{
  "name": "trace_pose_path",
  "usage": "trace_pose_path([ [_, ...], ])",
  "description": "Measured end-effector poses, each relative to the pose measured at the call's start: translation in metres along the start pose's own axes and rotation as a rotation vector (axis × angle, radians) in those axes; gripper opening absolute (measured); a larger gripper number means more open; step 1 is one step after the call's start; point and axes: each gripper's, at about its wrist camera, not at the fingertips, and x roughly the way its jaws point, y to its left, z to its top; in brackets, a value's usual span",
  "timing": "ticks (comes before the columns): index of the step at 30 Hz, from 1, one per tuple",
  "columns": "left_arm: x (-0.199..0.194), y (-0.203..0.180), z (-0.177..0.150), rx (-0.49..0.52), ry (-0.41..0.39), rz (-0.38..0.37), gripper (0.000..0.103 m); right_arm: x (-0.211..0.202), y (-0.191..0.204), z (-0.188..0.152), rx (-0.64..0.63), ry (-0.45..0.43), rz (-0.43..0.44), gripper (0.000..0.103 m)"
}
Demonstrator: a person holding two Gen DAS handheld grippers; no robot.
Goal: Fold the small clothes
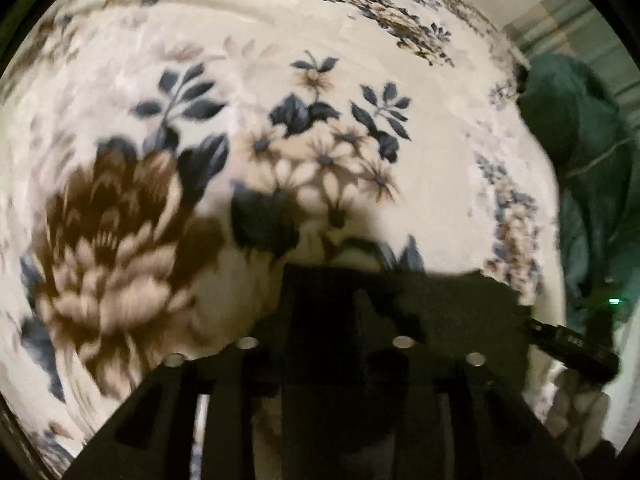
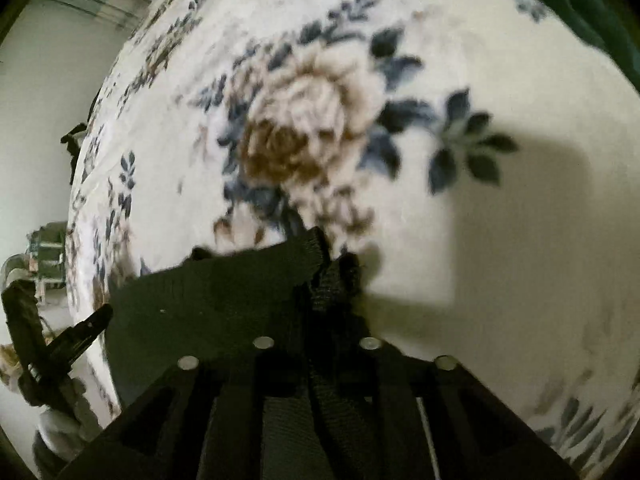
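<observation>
Low in both frames, over floral bed cover (image 1: pixel 280 80): black garment (image 2: pixel 224 296) pinched in narrow jaws of left gripper (image 1: pixel 332 276) and right gripper (image 2: pixel 320 256); green cloth (image 1: pixel 580 160) at right edge.

One black garment (image 2: pixel 208 304) lies just ahead of the right gripper (image 2: pixel 316 344). One dark green garment (image 1: pixel 588 184) sits right of the left gripper (image 1: pixel 324 340). One floral bedspread (image 1: pixel 280 80) lies beneath both grippers.
</observation>
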Motion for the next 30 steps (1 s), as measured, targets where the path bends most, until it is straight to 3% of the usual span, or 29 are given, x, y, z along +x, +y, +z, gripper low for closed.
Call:
trace_pose_path([
  [1,-0.003,0.006,-0.004,-0.018,0.004,-0.046,0.060,-0.009,-0.013,-0.004,0.025,0.004,0.052,0.053],
  [2,-0.006,0.013,-0.011,-0.040,0.009,-0.095,0.085,-0.016,-0.023,-0.007,0.044,0.007,0.097,0.062],
  [3,-0.008,0.023,-0.021,-0.074,0.018,-0.156,0.088,-0.019,-0.034,-0.011,0.059,0.022,0.138,0.066],
  [6,0.010,0.045,-0.047,-0.163,0.104,-0.290,0.088,0.003,-0.066,-0.027,0.089,0.173,0.266,0.071],
  [7,0.019,0.047,-0.057,-0.171,0.129,-0.306,0.088,0.010,-0.068,-0.033,0.082,0.191,0.300,0.071],
  [10,0.034,0.035,-0.068,-0.121,0.143,-0.333,0.089,0.017,-0.065,-0.035,0.083,0.198,0.454,0.095],
  [12,0.040,0.024,-0.065,-0.088,0.150,-0.342,0.093,0.035,-0.048,-0.039,0.069,0.301,0.563,0.095],
  [14,0.048,0.015,-0.061,-0.073,0.165,-0.342,0.096,0.053,-0.024,-0.048,-0.031,0.366,0.512,0.096],
  [17,0.049,0.000,-0.054,-0.031,0.147,-0.342,0.096,0.060,0.004,-0.052,-0.111,0.378,0.472,0.102],
  [18,0.046,-0.003,-0.054,-0.017,0.122,-0.343,0.081,0.061,0.009,-0.053,-0.107,0.374,0.473,0.102],
  [19,0.044,-0.005,-0.054,-0.007,0.102,-0.341,0.071,0.063,0.016,-0.055,-0.110,0.366,0.469,0.097],
  [20,0.040,-0.009,-0.053,0.005,0.084,-0.342,0.050,0.064,0.024,-0.057,-0.131,0.356,0.440,0.071],
  [21,0.036,-0.007,-0.051,0.004,0.070,-0.345,0.036,0.065,0.029,-0.060,-0.156,0.352,0.388,0.052],
  [22,0.032,-0.005,-0.050,-0.001,0.061,-0.353,0.034,0.065,0.036,-0.063,-0.159,0.340,0.364,0.036],
  [25,0.019,-0.005,-0.041,0.008,0.062,-0.357,0.028,0.052,0.049,-0.066,-0.140,0.284,0.340,0.027],
  [30,0.003,-0.013,-0.005,0.057,0.090,-0.383,0.027,0.022,0.066,-0.055,-0.080,0.187,0.352,0.025],
])
